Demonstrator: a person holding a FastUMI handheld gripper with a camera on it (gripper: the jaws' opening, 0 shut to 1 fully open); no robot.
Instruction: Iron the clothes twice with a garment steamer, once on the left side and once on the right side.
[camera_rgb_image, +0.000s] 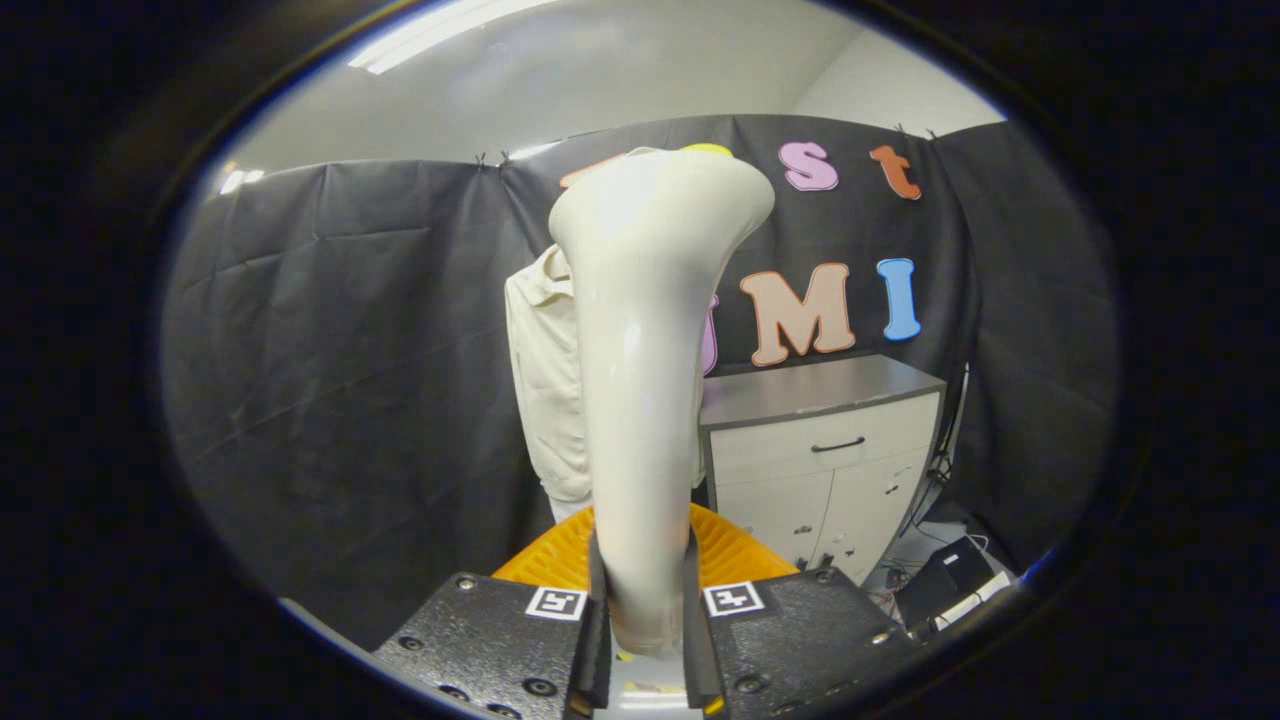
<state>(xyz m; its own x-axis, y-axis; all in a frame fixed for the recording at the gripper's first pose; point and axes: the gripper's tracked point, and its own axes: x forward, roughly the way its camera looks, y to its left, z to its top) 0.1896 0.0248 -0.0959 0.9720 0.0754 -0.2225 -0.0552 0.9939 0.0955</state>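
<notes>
A: What's on the left?

B: Dark wall cloth (340, 370), matte and creased, hanging in soft folds. Past it hangs the shirt (545, 390), pale cream, with a collar at the top and a faint quilted-looking texture. It hangs against the cloth, just left of the cabinet, beyond the fingers.

A: And the tool?

B: The tool (646, 625) is clamped on the steamer (645, 400); both fingers press against the base of its handle. The steamer is glossy off-white plastic, a smooth neck rising from between the fingers and flaring into a wide, rounded head at the top. It stands nearly upright and covers the right part of the shirt from this view. Whether the head touches the shirt, I cannot tell.

A: Anything under it?

B: An orange ribbed piece (735, 555), fan-shaped with fine ridges, sits just ahead of the fingers behind the handle. What it is, I cannot tell.

A: Further right?

B: A cabinet (830, 450) with a flat grey top, a white drawer with a dark handle, and two doors below, all shut, so the contents are hidden. At its right foot lie cables and a dark box (945, 580) on the floor.
</notes>
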